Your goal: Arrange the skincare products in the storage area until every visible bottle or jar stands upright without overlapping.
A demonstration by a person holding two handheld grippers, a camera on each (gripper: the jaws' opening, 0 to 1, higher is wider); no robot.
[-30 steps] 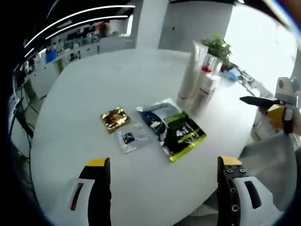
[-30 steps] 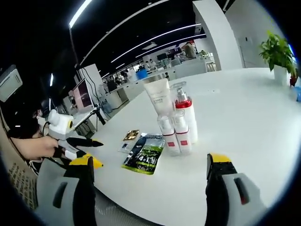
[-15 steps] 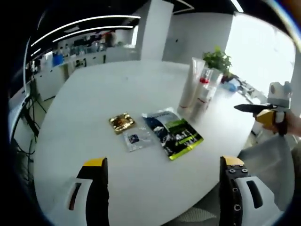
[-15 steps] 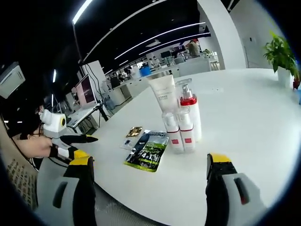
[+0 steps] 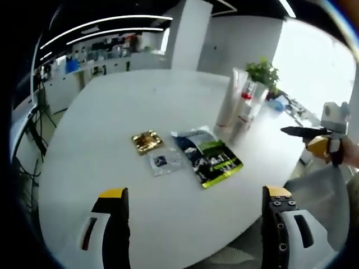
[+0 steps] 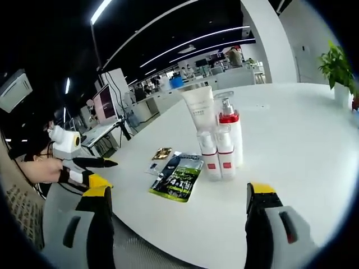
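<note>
Right now the bottles [image 6: 219, 143] stand up close together on the white table [image 5: 112, 123]. Just beside the bottles lie a green packet [image 5: 208, 158], a small clear packet [image 5: 162, 161] and a gold packet [image 5: 146, 140]. Both the left gripper [image 5: 196, 230] and the right gripper [image 6: 176, 224] are wide apart, holding nothing.

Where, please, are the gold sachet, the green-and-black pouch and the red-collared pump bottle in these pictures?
gold sachet [image 5: 146, 141], left gripper view, middle of its foil face.
green-and-black pouch [image 5: 211, 158], left gripper view, on its green printed panel.
red-collared pump bottle [image 6: 231, 131], right gripper view, on its white body below the red collar.
</note>
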